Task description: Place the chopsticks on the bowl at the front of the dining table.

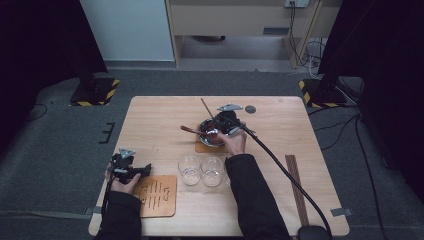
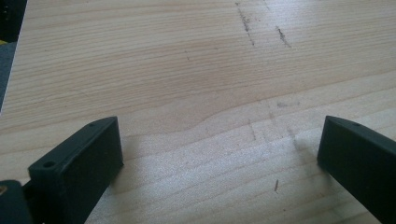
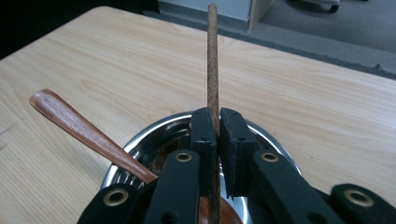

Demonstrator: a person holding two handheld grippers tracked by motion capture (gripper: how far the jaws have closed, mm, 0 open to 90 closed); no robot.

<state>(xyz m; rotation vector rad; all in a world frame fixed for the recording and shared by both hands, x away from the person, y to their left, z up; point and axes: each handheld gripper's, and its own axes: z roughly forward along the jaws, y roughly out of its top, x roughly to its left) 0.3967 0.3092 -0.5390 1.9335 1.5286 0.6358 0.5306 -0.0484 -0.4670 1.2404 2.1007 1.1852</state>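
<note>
Right gripper (image 3: 213, 140): jaws pressed together, pinching a thin wooden stick (image 3: 212, 60) that rises straight up beyond the tips. I judge the tight pinch keeps the stick steady over the steel bowl (image 3: 275, 154) directly beneath the jaws. A wooden spoon (image 3: 84, 128) leans out of the bowl, left of the jaws. Left gripper (image 2: 219, 149): jaws spread, nothing between, parked low over bare table (image 2: 187, 70), I judge idle while I work the stick

Your high view looks forward and down over the whole table (image 1: 280, 150). Both gripper views sit close above that table (image 2: 187, 70), the right one facing its far edge over the bowl (image 3: 275, 154).
</note>
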